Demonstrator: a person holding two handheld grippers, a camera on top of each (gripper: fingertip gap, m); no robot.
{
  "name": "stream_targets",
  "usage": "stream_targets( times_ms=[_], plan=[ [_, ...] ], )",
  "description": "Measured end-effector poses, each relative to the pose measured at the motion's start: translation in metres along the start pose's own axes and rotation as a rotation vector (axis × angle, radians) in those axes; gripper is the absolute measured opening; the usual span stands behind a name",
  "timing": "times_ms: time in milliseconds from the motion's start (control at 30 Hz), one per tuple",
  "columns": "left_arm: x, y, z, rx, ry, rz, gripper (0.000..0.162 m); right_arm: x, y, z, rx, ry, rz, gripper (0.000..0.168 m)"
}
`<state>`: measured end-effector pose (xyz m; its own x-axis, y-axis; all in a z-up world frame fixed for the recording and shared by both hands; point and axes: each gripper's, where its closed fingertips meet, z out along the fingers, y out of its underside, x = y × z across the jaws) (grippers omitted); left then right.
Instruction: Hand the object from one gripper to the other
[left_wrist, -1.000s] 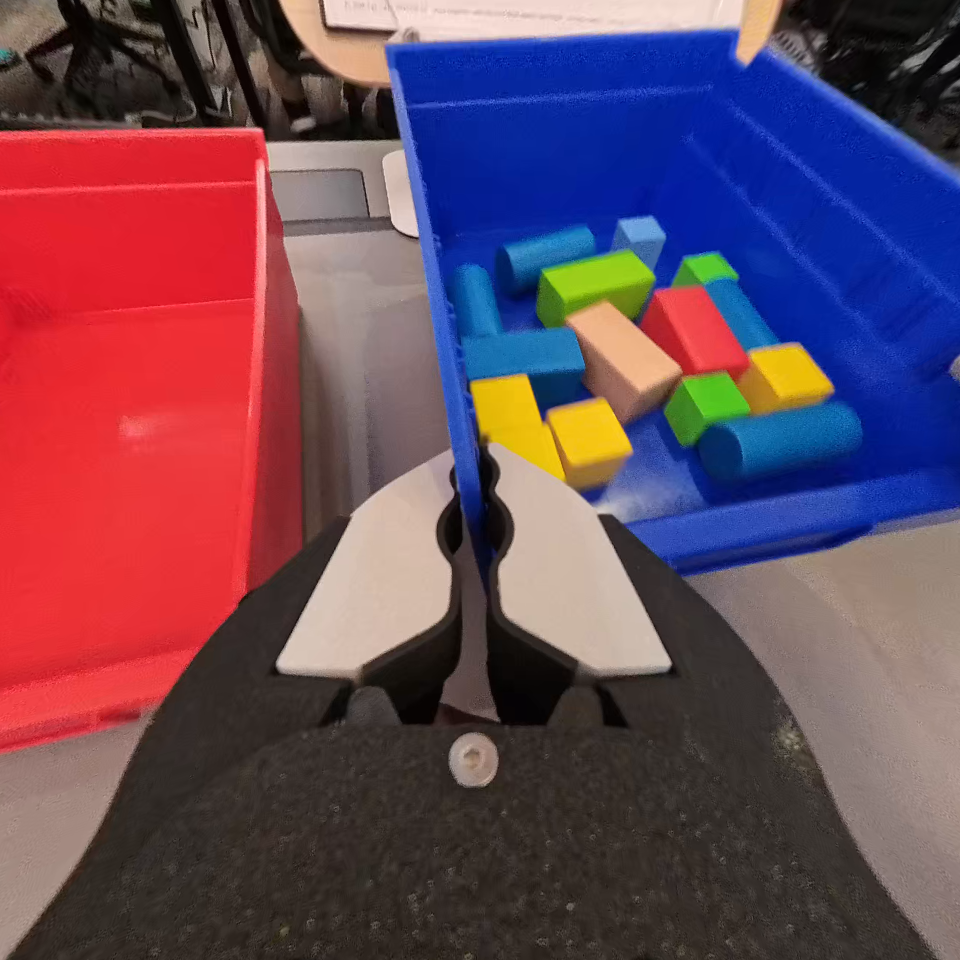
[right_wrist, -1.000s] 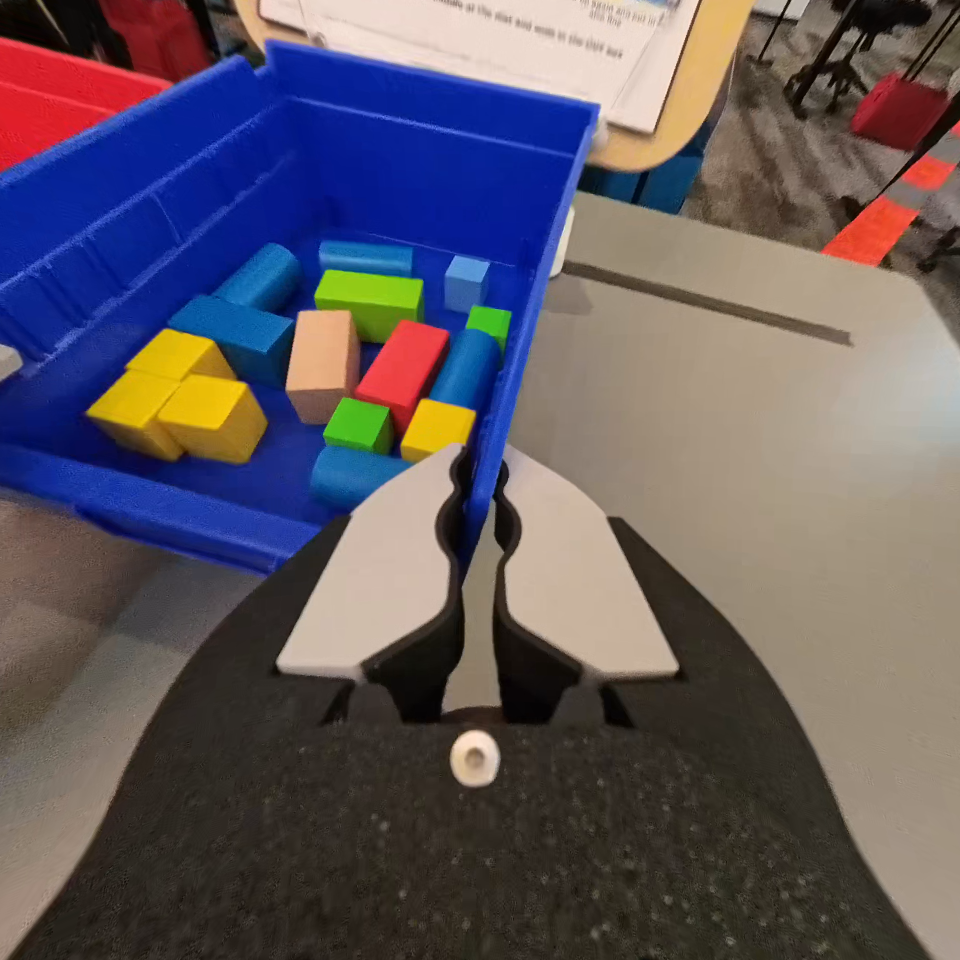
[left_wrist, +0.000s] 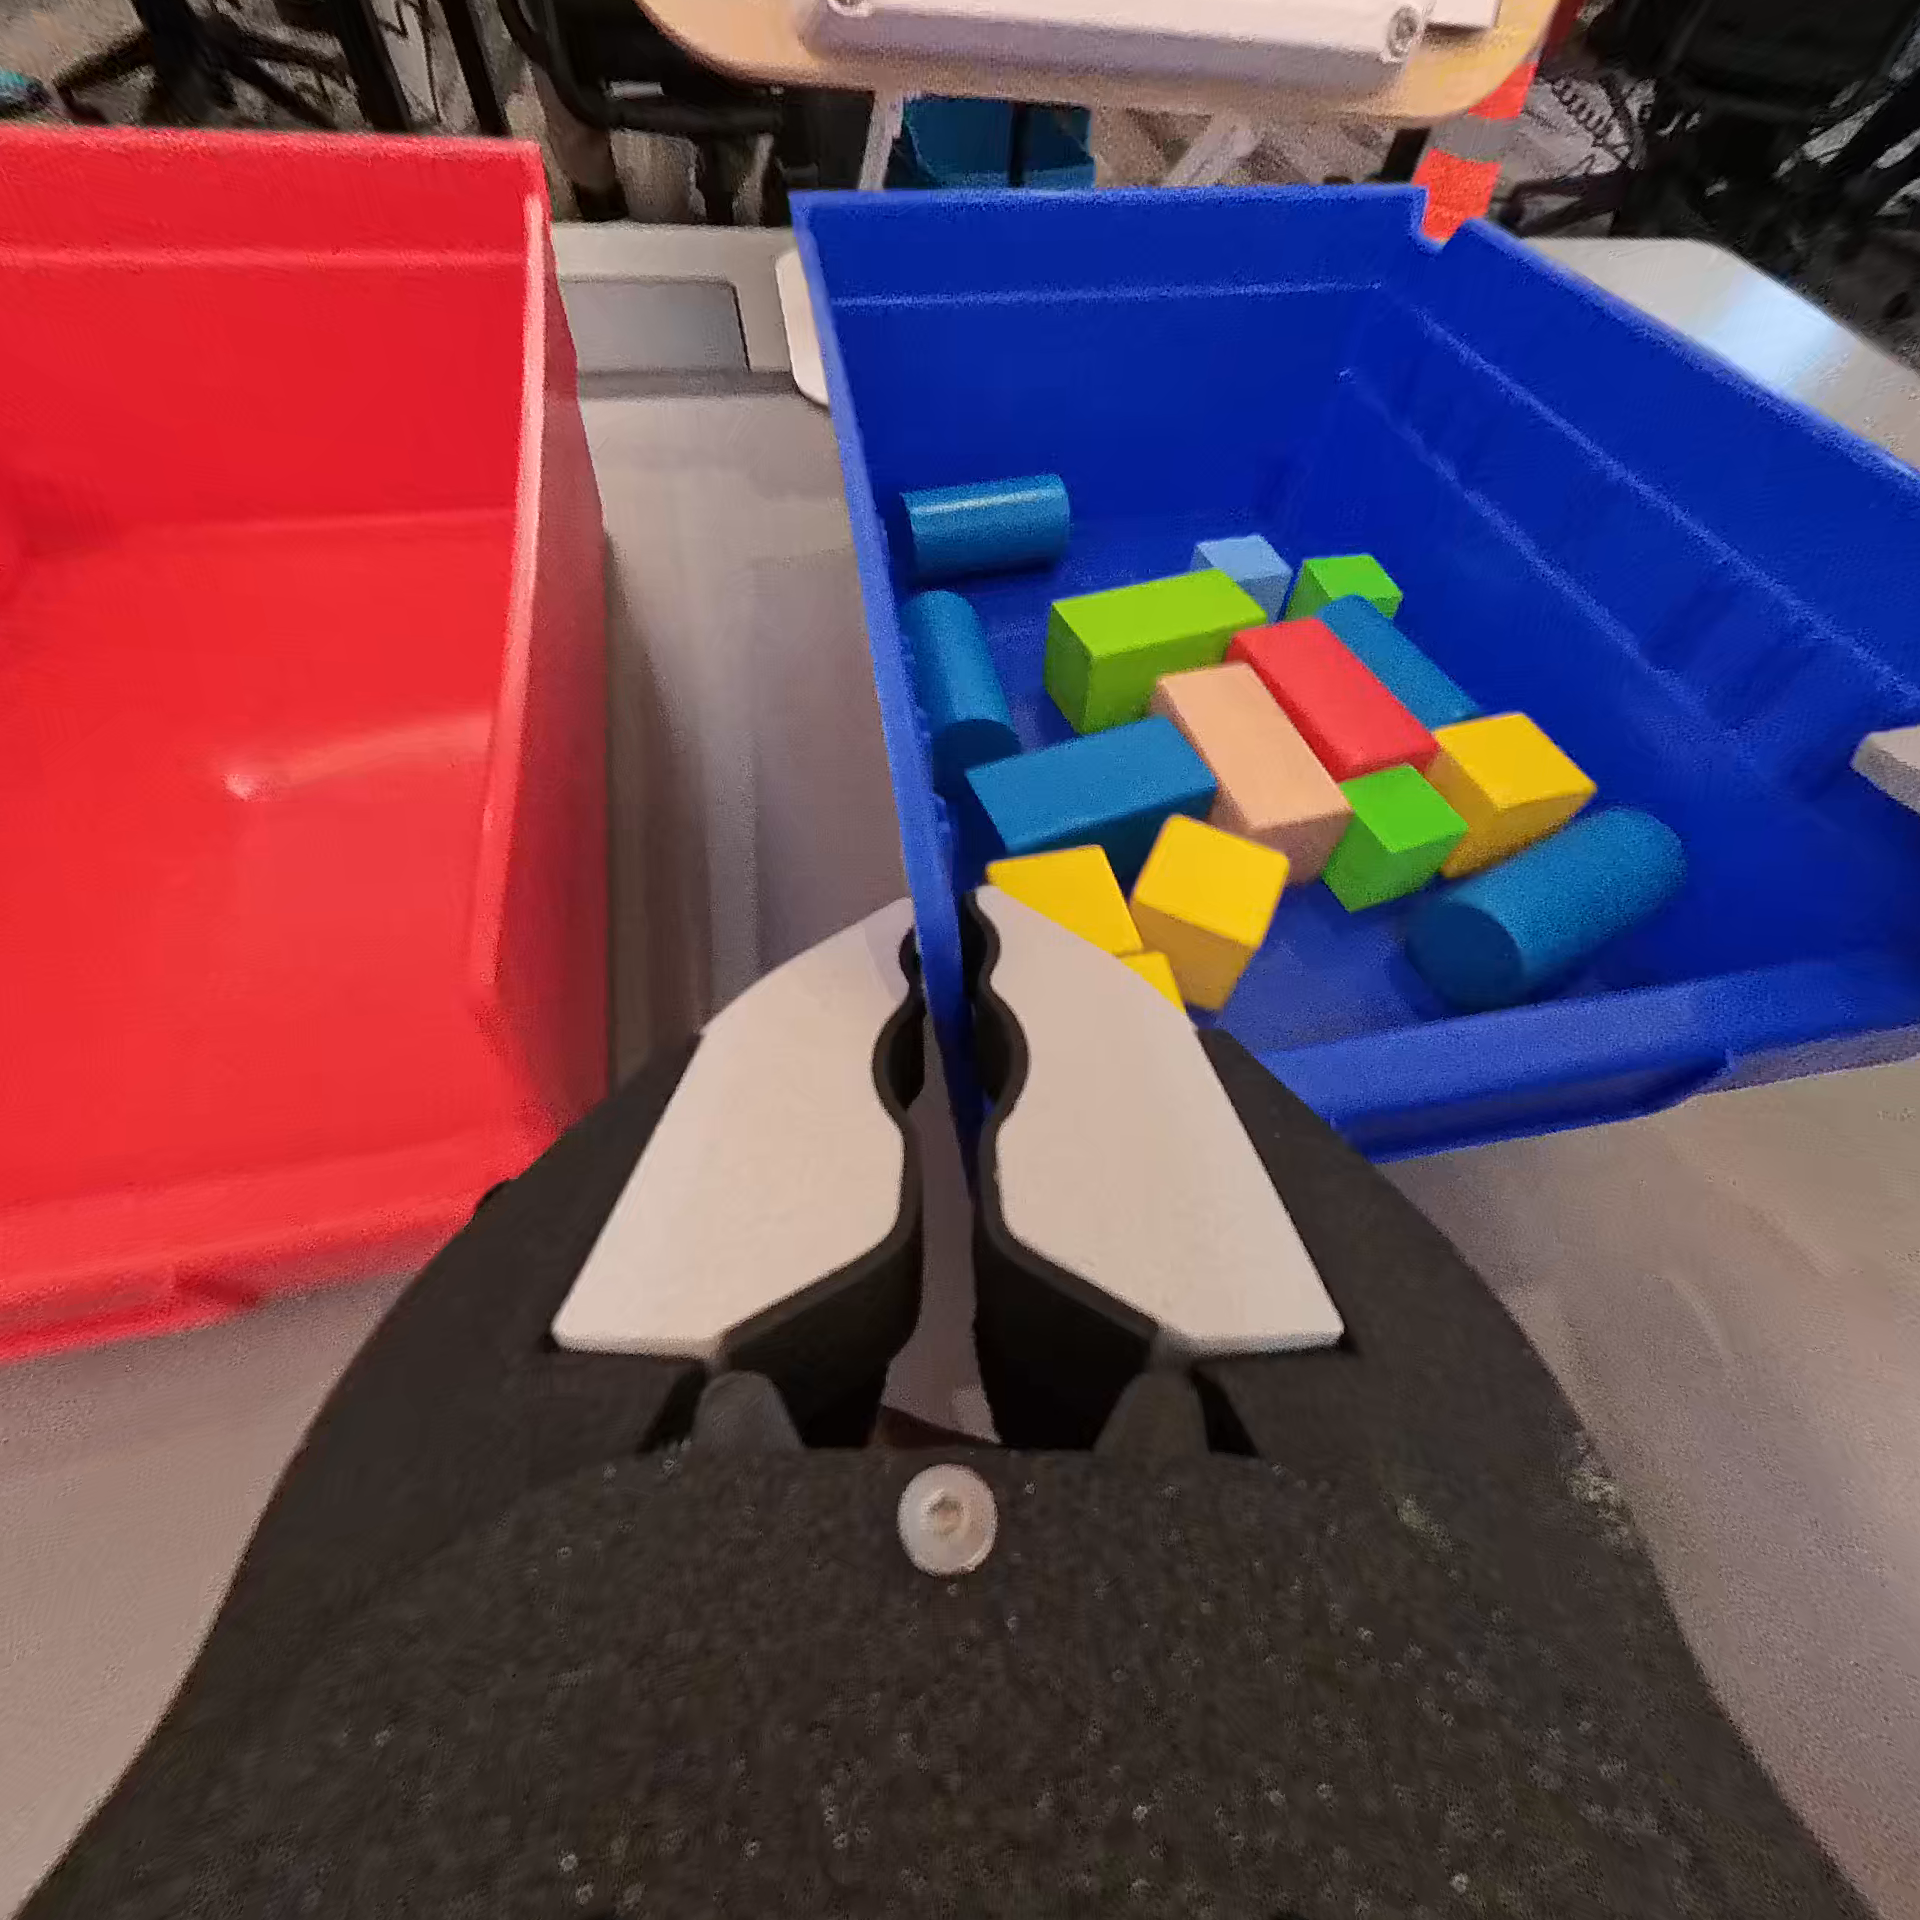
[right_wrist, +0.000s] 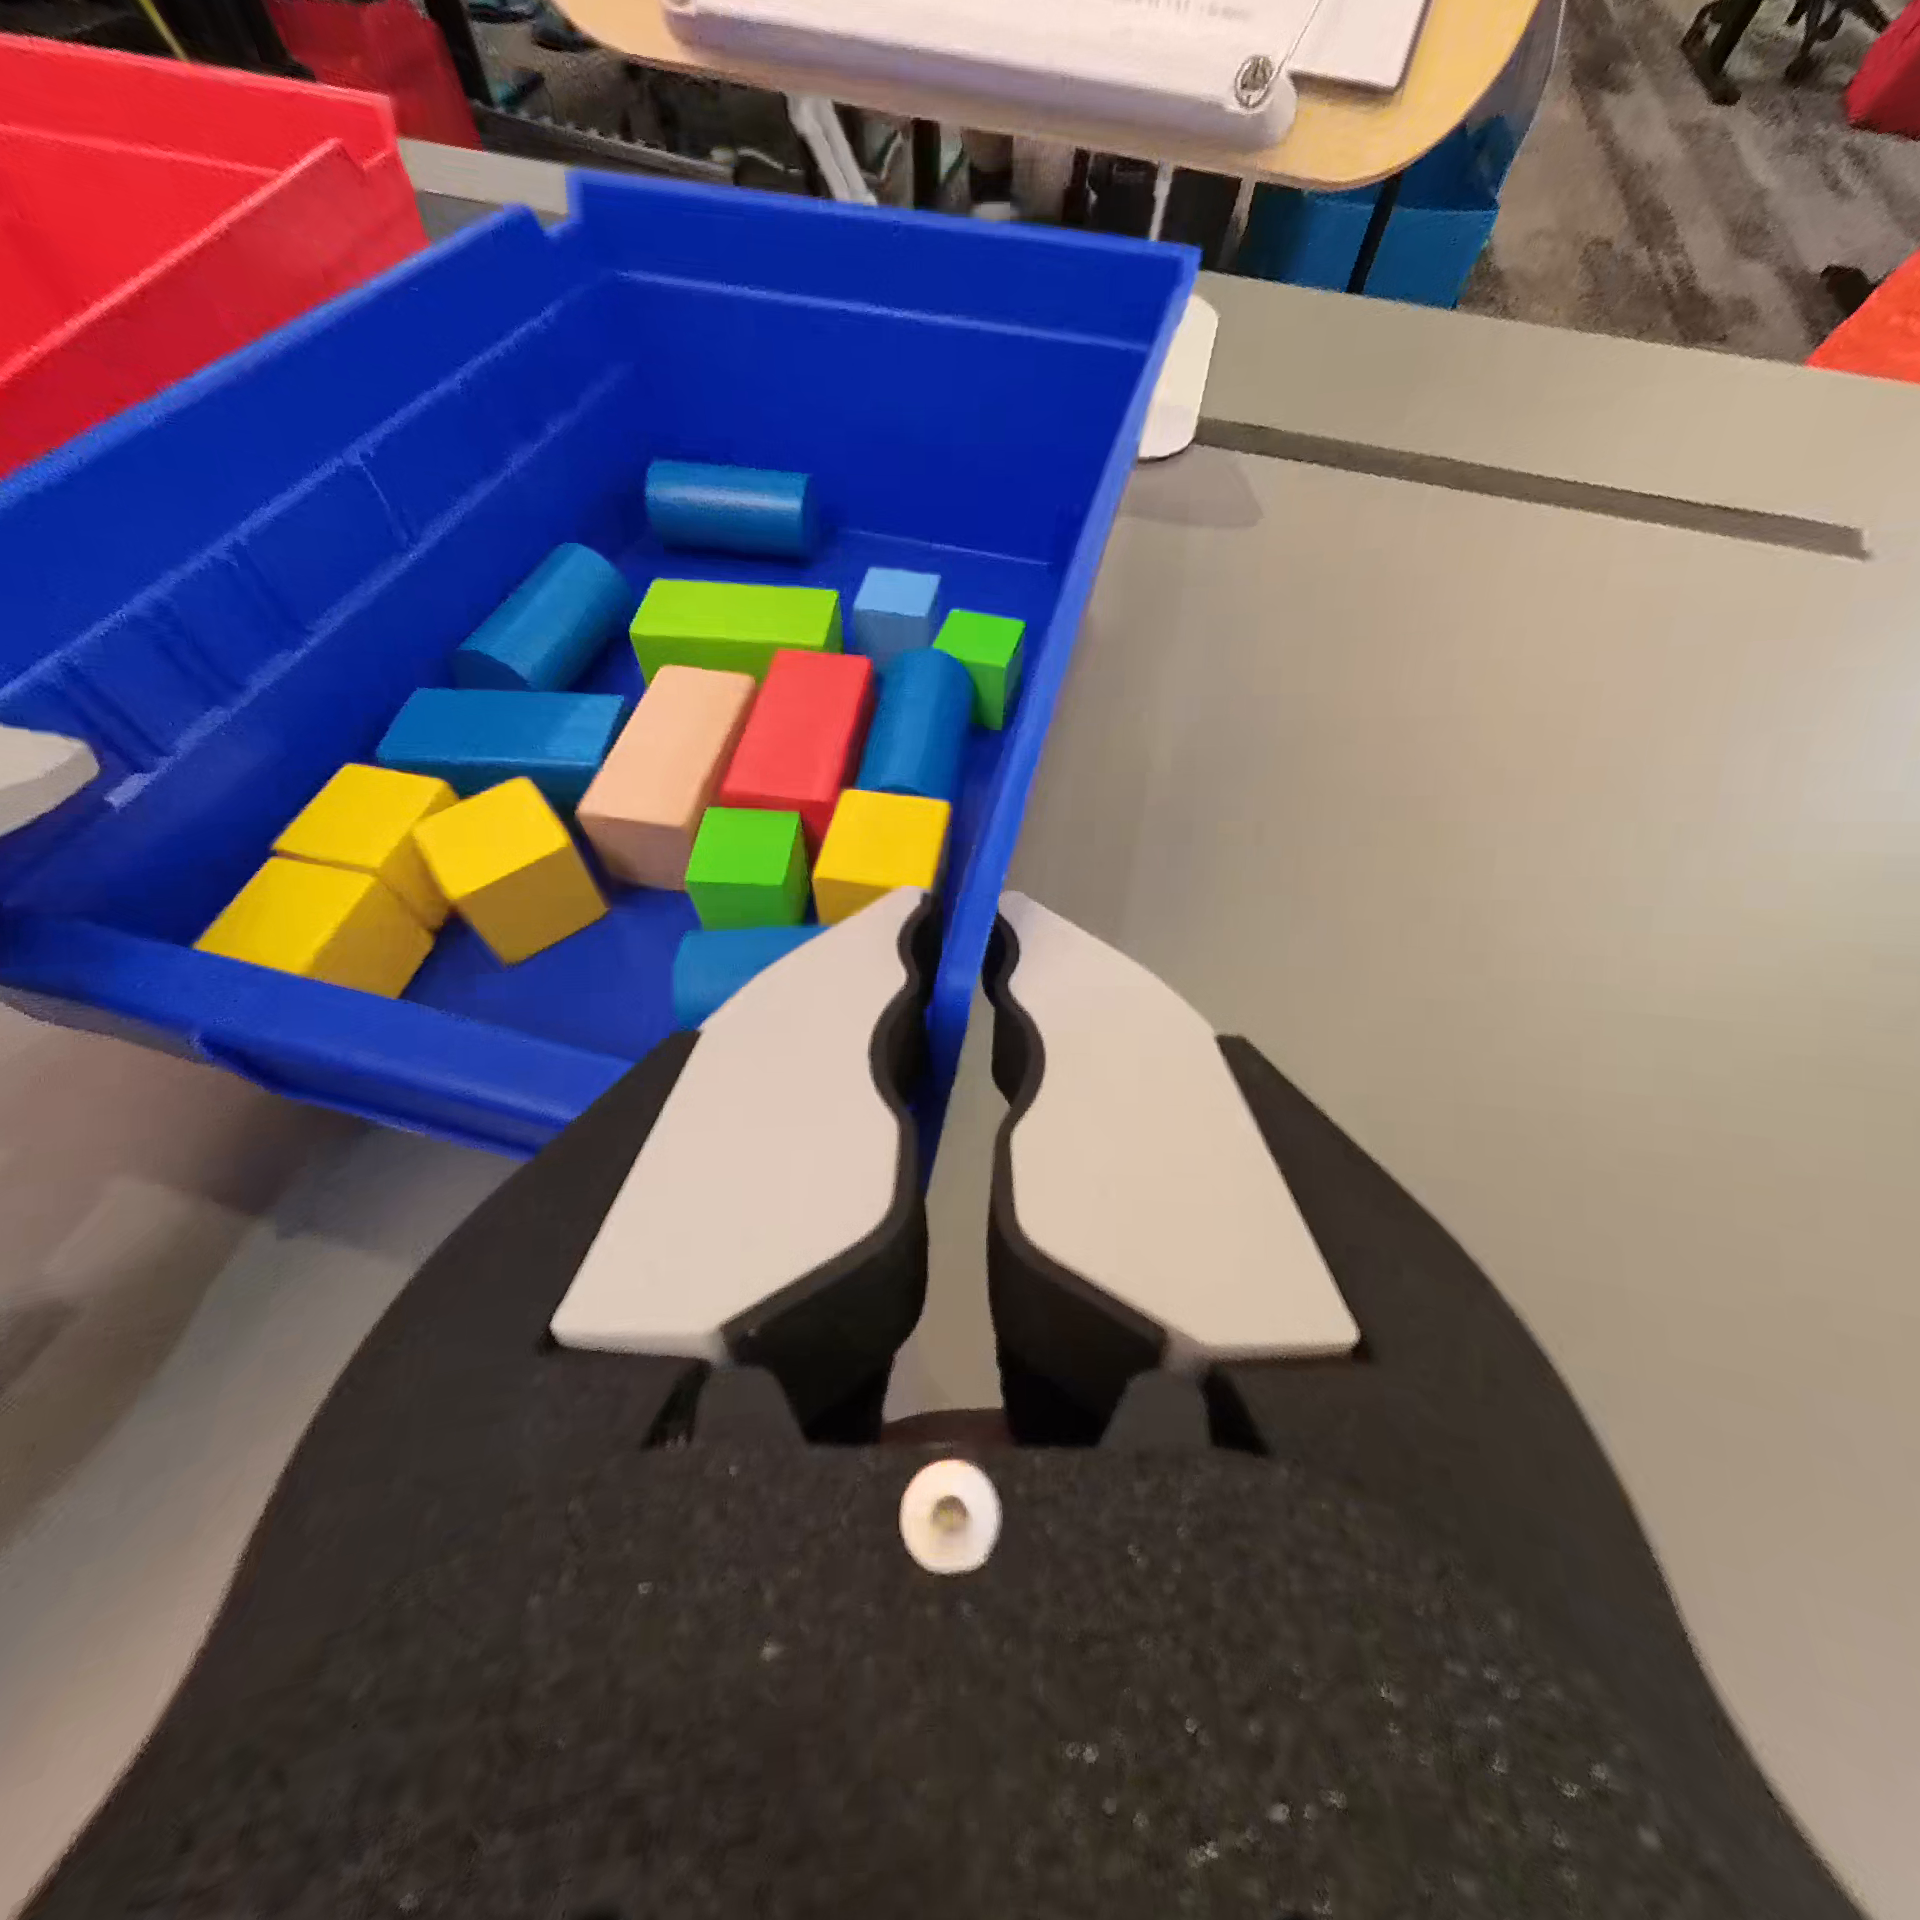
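**Both tools pinch the blue bin's side walls; no block is picked yet**

Your left tool (left_wrist: 943, 920) is clamped on the left wall of the blue bin (left_wrist: 1143, 343), and your right tool (right_wrist: 961, 920) is clamped on its right wall, so the bin hangs tilted between them above the grey tabletop (right_wrist: 1455, 779). The wooden blocks (right_wrist: 665, 774) lie loose on the bin floor: smooth painted cuboids, cubes and blue cylinders, plus one bare-wood brick. You seem to be at the setup step. Next, I judge, you must free one tool, open it, and take a flat-sided block; cylinders may roll. The glossy red bin (left_wrist: 260, 623) sits empty just beside.
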<state>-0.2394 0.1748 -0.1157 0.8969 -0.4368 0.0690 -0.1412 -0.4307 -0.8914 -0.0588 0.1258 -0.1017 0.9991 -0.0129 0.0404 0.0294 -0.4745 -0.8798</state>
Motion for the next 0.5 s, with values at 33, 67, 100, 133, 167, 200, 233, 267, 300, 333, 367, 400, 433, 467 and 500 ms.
stream_targets(
  times_ms=[33,67,100,133,167,200,233,267,300,333,367,400,433,467,500],
  plan=[
    [-0.001,-0.004,0.008,0.004,-0.004,0.015,0.003,0.003,-0.002,0.01,0.002,0.014,-0.008,0.006],
    [-0.001,-0.007,0.012,0.015,0.001,0.018,0.003,0.006,-0.005,0.014,0.002,0.036,-0.025,0.006],
    [0.0,-0.007,0.011,0.034,0.008,0.018,0.003,0.007,-0.007,0.013,0.02,0.042,-0.022,0.006],
    [0.001,-0.006,0.008,0.059,0.011,0.027,0.003,0.006,-0.008,0.008,0.054,0.042,-0.018,0.006],
    [0.002,-0.005,0.005,0.086,0.006,0.048,0.003,0.005,-0.006,0.003,0.085,0.049,-0.022,0.006],
    [0.002,-0.005,0.004,0.106,-0.003,0.074,0.003,0.005,-0.002,0.002,0.109,0.057,-0.011,0.006],
    [0.002,-0.006,0.005,0.11,-0.015,0.094,0.002,0.005,0.003,0.005,0.12,0.055,0.01,0.006],
    [0.001,-0.007,0.006,0.101,-0.028,0.108,0.002,0.005,0.006,0.011,0.112,0.05,0.021,0.006],
    [0.0,-0.007,0.007,0.082,-0.039,0.113,0.002,0.006,0.01,0.016,0.09,0.042,0.019,0.006],
    [0.001,-0.005,0.006,0.057,-0.036,0.102,0.002,0.006,0.013,0.018,0.063,0.034,0.016,0.006],
    [0.002,-0.001,0.0,0.027,-0.025,0.075,0.003,0.004,0.014,0.012,0.038,0.02,0.024,0.006],
    [0.004,0.004,-0.009,0.01,-0.013,0.044,0.003,0.001,0.013,0.0,0.037,-0.002,0.034,0.006],
    [0.005,0.007,-0.016,0.012,-0.005,0.03,0.003,-0.003,0.012,-0.011,0.04,-0.01,0.043,0.006],
    [0.004,0.007,-0.014,0.008,-0.008,0.026,0.003,-0.004,0.01,-0.014,0.048,-0.008,0.044,0.007],
    [0.001,0.004,-0.005,0.008,-0.01,0.024,0.002,-0.003,0.006,-0.009,0.052,0.003,0.032,0.007]
  ],
)
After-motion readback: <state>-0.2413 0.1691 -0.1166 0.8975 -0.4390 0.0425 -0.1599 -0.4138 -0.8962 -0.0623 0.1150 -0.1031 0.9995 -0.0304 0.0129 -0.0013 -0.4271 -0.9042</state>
